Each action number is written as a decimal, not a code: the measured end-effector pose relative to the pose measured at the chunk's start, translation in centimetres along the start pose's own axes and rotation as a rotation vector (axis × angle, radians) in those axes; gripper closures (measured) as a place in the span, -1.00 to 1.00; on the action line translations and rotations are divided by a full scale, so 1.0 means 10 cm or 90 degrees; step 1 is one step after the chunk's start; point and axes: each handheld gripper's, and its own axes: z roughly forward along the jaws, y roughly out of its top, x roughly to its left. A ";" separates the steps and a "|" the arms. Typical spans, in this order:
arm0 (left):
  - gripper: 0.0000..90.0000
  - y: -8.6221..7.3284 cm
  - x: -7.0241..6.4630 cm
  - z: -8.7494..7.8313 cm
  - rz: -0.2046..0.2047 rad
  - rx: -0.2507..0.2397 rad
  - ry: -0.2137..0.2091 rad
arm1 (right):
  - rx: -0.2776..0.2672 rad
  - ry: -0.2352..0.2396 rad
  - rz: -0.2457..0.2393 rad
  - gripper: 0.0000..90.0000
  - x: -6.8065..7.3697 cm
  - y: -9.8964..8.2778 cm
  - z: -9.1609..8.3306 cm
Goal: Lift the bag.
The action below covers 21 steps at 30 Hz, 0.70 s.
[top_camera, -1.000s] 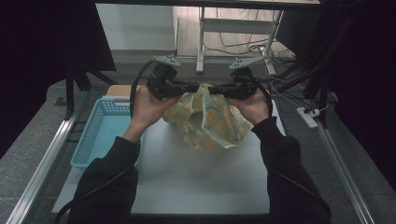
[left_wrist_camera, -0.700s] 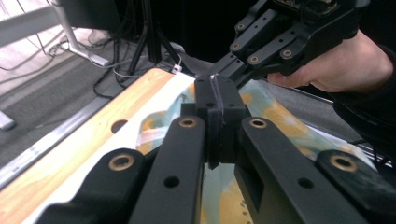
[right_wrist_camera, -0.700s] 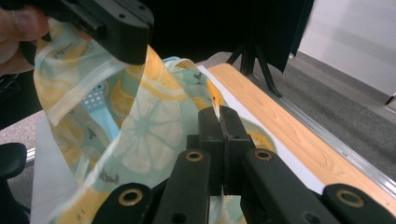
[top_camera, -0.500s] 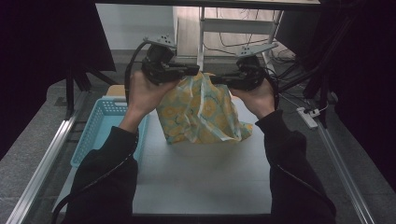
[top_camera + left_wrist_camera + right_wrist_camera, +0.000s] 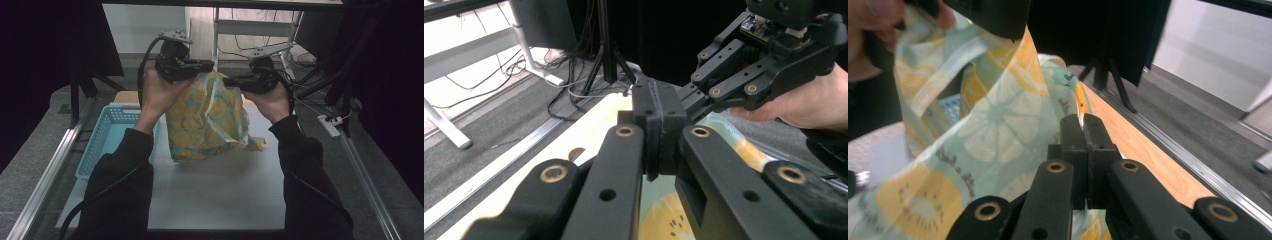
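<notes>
A blue basket (image 5: 107,140) sits below the left gripper (image 5: 202,65), which pinches one top edge of a fruit-print cloth (image 5: 207,120); the right gripper (image 5: 232,80) clamps the other, the cloth hanging between them above the surface (image 5: 215,190).

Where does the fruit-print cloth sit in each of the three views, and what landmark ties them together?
High view: the cloth hangs at centre from both grippers, its lower edge on the table.
Left gripper view: pale and yellow cloth at bottom centre, under the shut fingers.
Right gripper view: cloth across the left and centre, pinched at its edge.
Shared landmark: the wooden table edge.
</notes>
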 end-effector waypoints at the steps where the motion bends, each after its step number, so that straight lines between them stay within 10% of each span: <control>1: 1.00 -0.01 0.01 0.03 0.003 0.004 0.006 | 0.002 -0.003 -0.001 1.00 -0.01 -0.01 0.02; 21: 0.95 -0.24 0.19 0.44 -0.001 0.054 0.030 | 0.027 -0.033 0.019 0.99 -0.16 -0.27 0.35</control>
